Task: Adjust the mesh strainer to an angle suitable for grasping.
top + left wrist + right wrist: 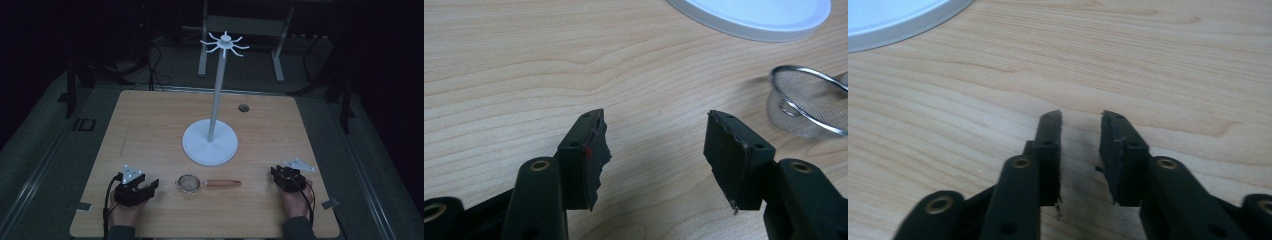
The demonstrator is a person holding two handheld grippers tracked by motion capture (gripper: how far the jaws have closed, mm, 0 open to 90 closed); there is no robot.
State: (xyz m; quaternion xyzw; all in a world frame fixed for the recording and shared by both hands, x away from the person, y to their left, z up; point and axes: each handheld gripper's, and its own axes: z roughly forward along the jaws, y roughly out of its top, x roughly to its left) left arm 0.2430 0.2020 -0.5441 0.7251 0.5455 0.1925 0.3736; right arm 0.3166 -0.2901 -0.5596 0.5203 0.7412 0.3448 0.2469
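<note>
The strainer [190, 183] lay flat on the wooden table [150, 130], its wooden handle [223, 183] pointing toward the right gripper [281, 175], between the two grippers and just in front of the white stand [210, 142]. The left gripper [150, 187] rested near the strainer's mesh bowl with its jaws spread wide and nothing between them. The right gripper sat well apart from the handle's end, its jaws parted by a narrow gap over bare wood, gripping nothing

Left gripper [150, 186] jaws wide apart; right gripper [276, 172] jaws narrowly parted, both empty.
</note>
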